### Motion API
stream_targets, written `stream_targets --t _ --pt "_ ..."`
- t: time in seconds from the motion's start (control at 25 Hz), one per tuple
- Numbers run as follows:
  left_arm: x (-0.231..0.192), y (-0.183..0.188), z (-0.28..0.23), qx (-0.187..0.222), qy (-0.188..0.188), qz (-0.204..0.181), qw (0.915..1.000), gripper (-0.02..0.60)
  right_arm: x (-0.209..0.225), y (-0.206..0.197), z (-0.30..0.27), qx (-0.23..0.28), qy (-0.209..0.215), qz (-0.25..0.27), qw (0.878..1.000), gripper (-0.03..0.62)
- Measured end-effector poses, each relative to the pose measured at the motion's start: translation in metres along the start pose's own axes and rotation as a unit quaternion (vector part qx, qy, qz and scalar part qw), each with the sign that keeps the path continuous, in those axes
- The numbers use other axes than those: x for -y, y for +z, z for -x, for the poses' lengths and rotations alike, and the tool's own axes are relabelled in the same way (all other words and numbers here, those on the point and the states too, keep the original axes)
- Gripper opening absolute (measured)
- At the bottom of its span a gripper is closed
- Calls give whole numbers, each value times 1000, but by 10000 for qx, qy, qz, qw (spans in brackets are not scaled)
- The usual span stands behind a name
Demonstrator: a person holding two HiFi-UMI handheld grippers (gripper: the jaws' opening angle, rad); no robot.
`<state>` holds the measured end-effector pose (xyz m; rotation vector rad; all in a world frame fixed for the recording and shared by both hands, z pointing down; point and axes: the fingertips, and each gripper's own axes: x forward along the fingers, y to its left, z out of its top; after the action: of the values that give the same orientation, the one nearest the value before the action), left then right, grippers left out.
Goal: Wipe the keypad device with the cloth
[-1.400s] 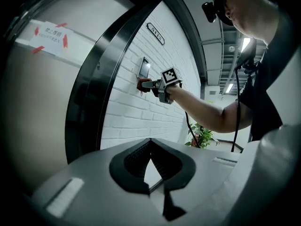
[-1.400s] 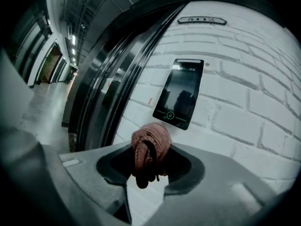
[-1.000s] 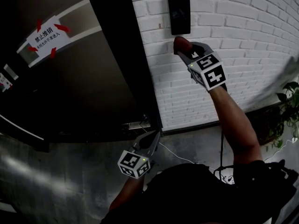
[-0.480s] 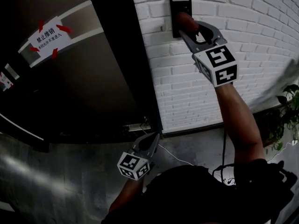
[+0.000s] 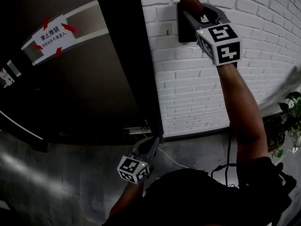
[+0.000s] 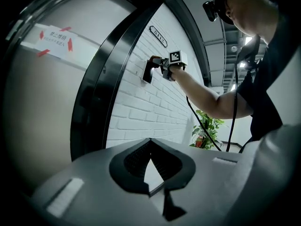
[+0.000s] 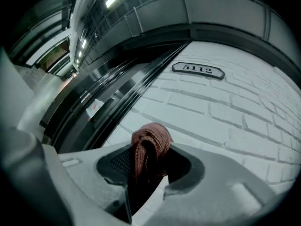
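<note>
High on the white brick wall (image 5: 197,79), right of the dark door (image 5: 94,88), the right gripper (image 5: 192,7) holds a reddish cloth (image 5: 189,1) at the top edge of the black keypad device (image 5: 185,32), its jaws pinched on the bunched fabric. The left gripper (image 5: 151,144) hangs low and near, jaws together on nothing. Wiping appears under way; the next stroke likely calls for drawing the cloth down the device's face under steady pressure.
</note>
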<state>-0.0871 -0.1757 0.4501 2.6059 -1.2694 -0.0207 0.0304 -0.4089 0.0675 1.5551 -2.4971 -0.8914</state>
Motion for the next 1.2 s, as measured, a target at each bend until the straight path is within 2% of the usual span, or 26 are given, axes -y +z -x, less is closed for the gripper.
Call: stream_targets --t 0.28,1.2 --pt "-2 -1 -2 -13 8 28 10000 17 -1 -2 -14 -9 -26 17 10000 146" --pt "2 -6 -10 -125 -163 -5 9998 17 -23 -44 0 -245 78 -87 9996 146"
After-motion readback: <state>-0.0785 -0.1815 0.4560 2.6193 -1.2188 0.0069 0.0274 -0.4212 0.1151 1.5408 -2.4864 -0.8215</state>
